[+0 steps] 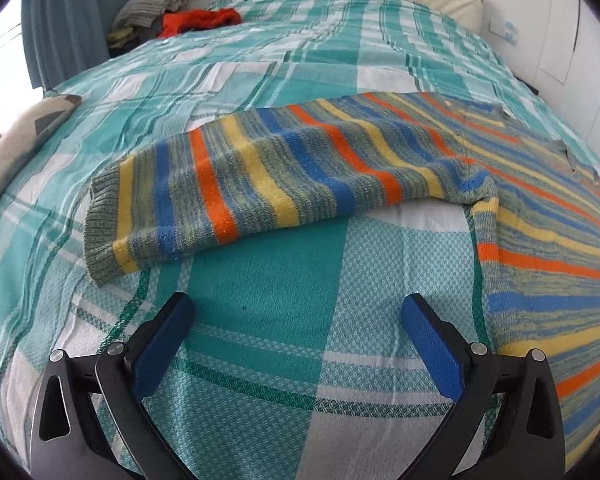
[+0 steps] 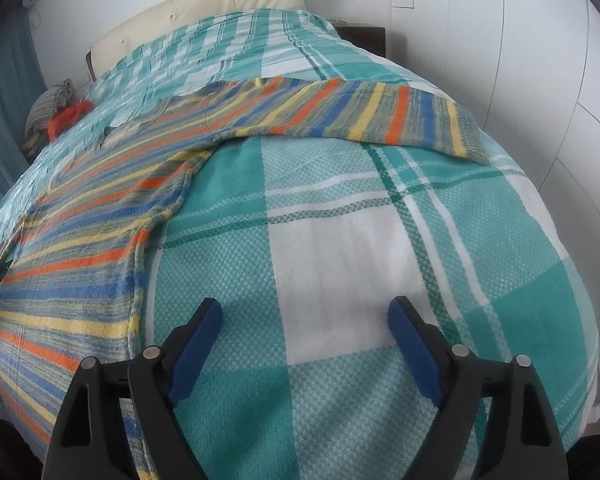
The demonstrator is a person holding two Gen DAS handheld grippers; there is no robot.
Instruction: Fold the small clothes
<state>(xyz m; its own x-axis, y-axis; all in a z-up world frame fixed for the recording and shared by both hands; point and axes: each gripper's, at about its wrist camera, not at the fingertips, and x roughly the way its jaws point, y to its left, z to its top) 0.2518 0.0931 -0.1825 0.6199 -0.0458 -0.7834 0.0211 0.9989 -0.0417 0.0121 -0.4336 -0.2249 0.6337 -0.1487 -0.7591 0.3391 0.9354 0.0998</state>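
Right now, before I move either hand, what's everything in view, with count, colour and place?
sweater: one, striped blue, orange, yellow and grey, spread flat on the bed, sleeves out
blanket: one, teal and white plaid, covering the bed
headboard: one, cream, far end
clothes pile: one, grey, green and red, far left corner
cushion: one, patterned, left edge
left tongs: open, empty, above blanket
right tongs: open, empty, above blanket
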